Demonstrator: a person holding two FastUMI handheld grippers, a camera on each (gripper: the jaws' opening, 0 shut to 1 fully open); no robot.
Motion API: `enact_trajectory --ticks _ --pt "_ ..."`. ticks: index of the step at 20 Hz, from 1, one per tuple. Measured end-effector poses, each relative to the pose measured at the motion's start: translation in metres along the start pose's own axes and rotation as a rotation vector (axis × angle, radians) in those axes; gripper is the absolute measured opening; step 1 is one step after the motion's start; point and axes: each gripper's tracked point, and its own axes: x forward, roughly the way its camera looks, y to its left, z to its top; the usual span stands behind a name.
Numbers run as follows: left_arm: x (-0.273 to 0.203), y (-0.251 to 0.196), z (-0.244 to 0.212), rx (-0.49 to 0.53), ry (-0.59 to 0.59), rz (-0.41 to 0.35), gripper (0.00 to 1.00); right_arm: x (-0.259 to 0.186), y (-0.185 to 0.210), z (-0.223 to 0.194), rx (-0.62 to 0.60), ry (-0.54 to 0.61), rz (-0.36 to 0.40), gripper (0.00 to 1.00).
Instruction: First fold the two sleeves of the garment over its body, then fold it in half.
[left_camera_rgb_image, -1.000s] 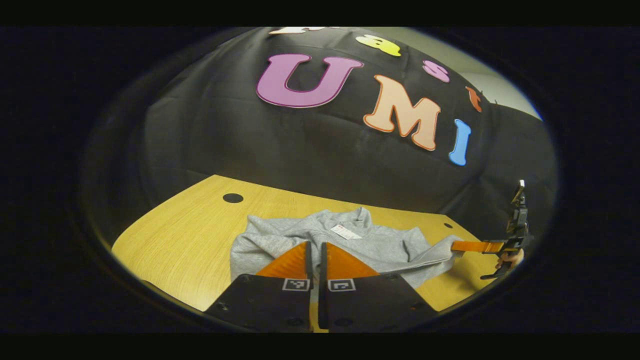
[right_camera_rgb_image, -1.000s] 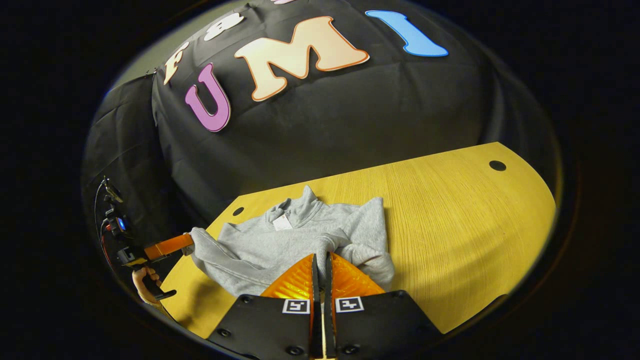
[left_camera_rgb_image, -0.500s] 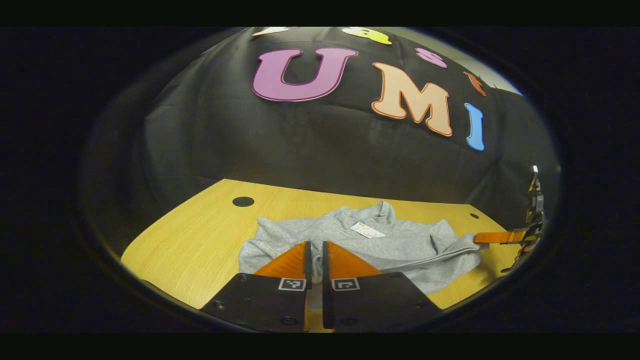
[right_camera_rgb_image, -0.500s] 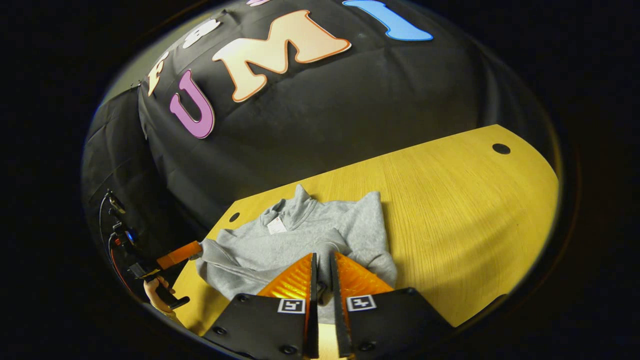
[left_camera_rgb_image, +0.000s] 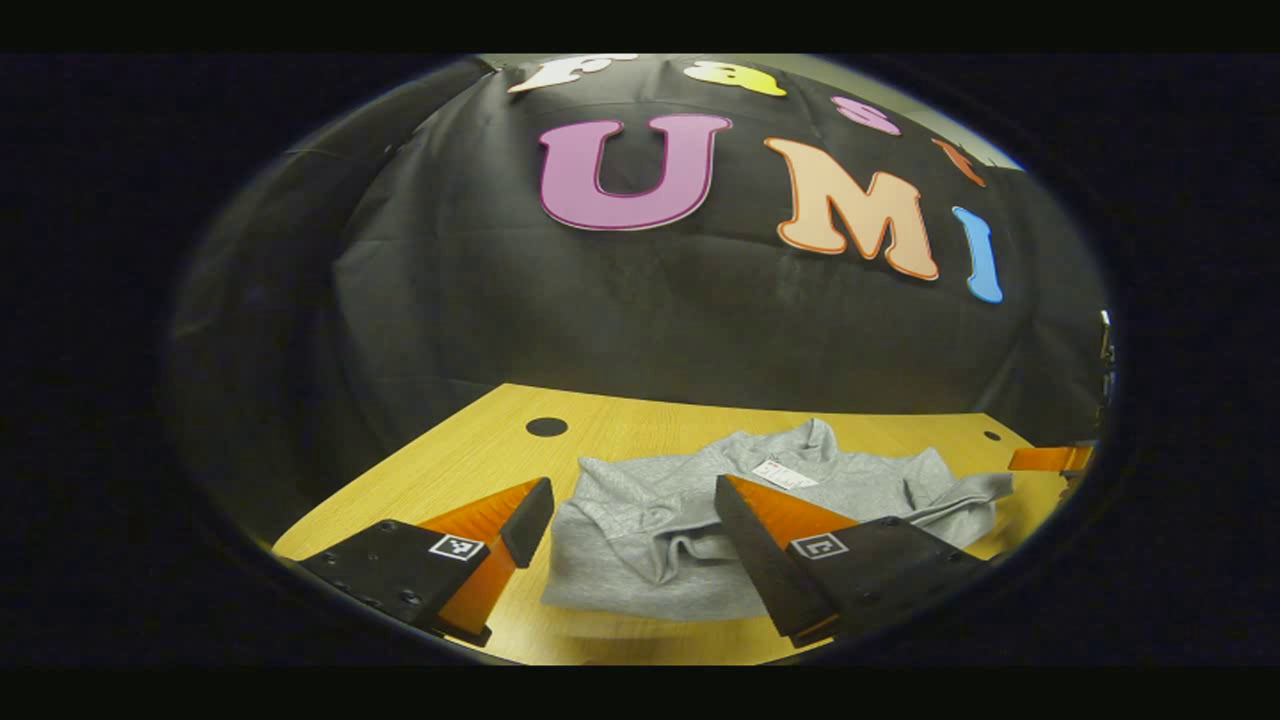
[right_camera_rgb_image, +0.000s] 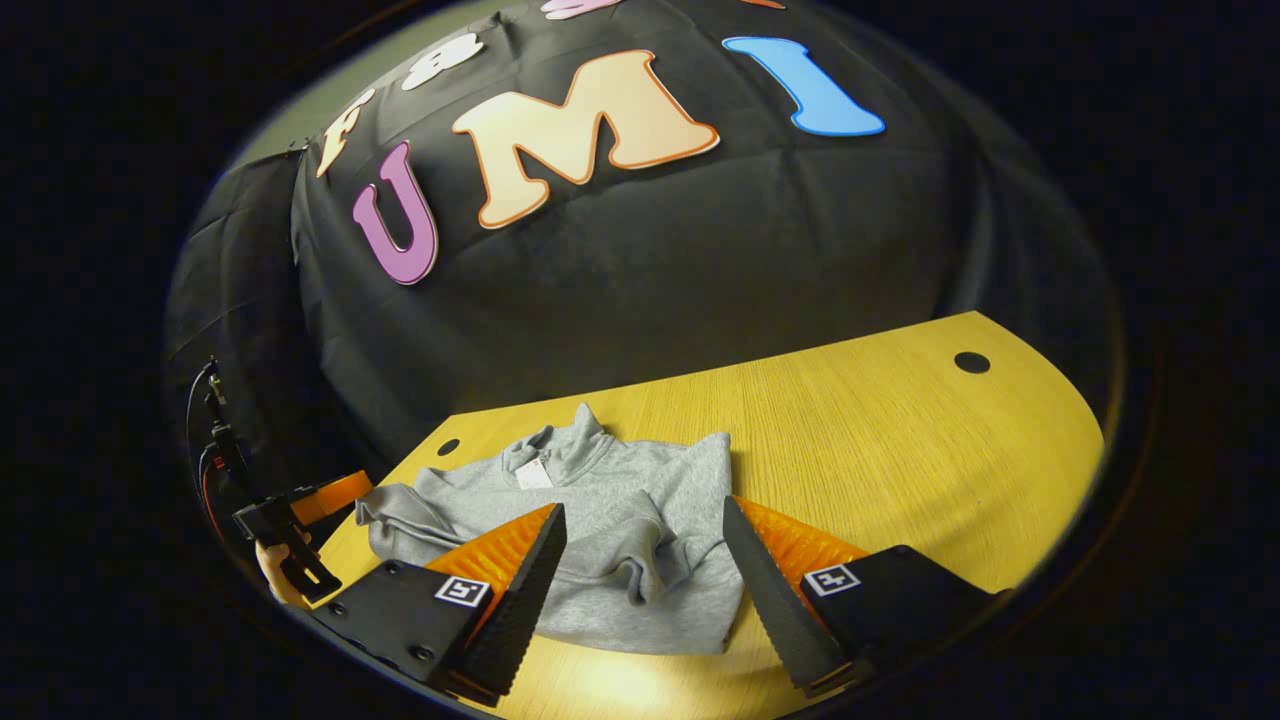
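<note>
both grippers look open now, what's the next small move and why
Probably bring both open grippers down to the near hem of the grey garment to fold it in half: the left gripper and right gripper hold nothing, and both sleeves seem to lie bunched over its body.

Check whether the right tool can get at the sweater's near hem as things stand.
Probably yes: the right tool is open, its fingers either side of the grey sweater, and the near hem lies uncovered on the table just ahead.
</note>
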Motion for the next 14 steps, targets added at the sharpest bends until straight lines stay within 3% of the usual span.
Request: enact_trajectory --ticks 1,2,8,14 --pt "-0.006 0.003 0.006 0.003 -0.022 0.004 0.95 -0.006 0.003 0.002 0.000 -0.014 0.005 0.93" --pt "-0.012 0.006 0.013 0.014 -0.043 0.014 0.95 -0.012 0.007 0.005 -0.003 -0.030 0.010 0.98" --pt "-0.060 0.014 0.040 0.061 -0.171 0.032 0.93 -0.058 0.029 0.003 -0.022 -0.121 0.023 0.98" --pt "-0.117 0.012 0.039 0.068 -0.258 0.004 0.94 -0.119 0.061 -0.011 -0.091 -0.225 0.065 0.97"
